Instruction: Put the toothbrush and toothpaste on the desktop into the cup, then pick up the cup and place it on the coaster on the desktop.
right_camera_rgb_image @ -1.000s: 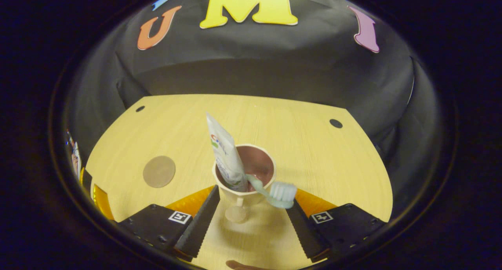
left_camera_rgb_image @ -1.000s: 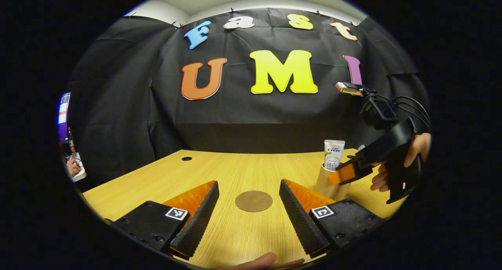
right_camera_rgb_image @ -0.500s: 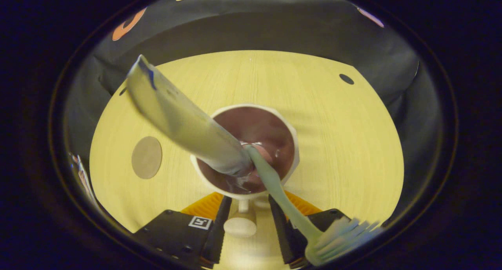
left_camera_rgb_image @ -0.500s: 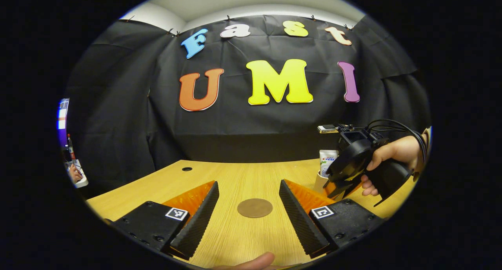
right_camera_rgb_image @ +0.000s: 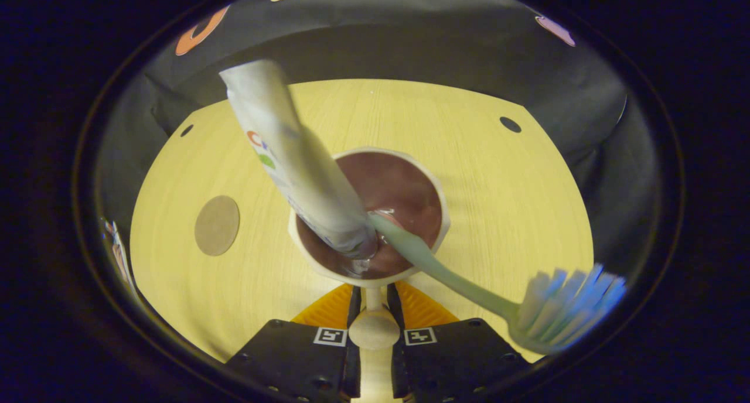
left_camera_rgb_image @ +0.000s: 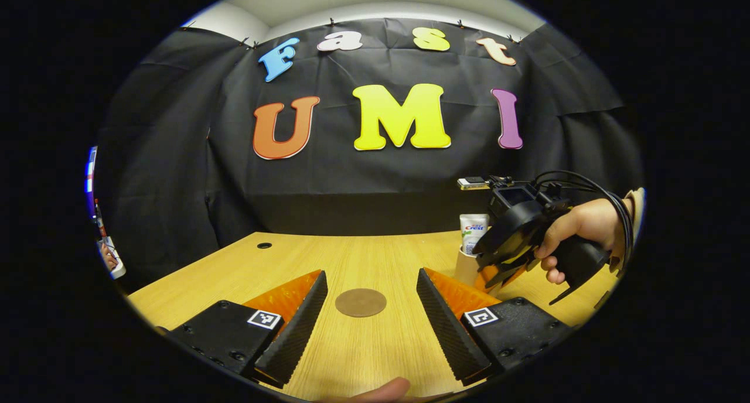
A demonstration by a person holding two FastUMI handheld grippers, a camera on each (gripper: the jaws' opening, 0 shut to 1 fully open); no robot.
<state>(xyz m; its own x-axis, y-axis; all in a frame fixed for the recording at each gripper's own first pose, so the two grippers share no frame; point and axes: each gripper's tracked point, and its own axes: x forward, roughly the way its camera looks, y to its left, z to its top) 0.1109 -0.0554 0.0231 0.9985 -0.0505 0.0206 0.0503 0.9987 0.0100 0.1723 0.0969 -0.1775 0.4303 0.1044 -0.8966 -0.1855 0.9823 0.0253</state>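
Right gripper (right_camera_rgb_image: pixel 370 331) is closed on the cup's handle (right_camera_rgb_image: pixel 370 328), both fingers pressing the little stem with its rounded knob, as the right gripper view shows it. That cup (right_camera_rgb_image: pixel 369 215) stands on the surface (right_camera_rgb_image: pixel 469 157) with the toothpaste tube (right_camera_rgb_image: pixel 293 157) leaning out to the left and the toothbrush (right_camera_rgb_image: pixel 469 286) slanting out to the right, bristles well clear of the rim. I judge the cup stiff and light, probably smooth-walled, so the handle is the sensible hold; the catch is that a narrow stem lets the cup swing, and the two tall items make it top-heavy. I would lift it level and slowly so neither one tips out.

Farther out, the coaster (right_camera_rgb_image: pixel 217 225) lies flat on the surface to the left, well apart from the cup. My left gripper (left_camera_rgb_image: pixel 368 321) hangs wide open and empty over the surface, the coaster (left_camera_rgb_image: pixel 360 303) showing between its fingers in the left gripper view, with the right gripper (left_camera_rgb_image: pixel 498 271) at the cup (left_camera_rgb_image: pixel 467 267) off to its right.
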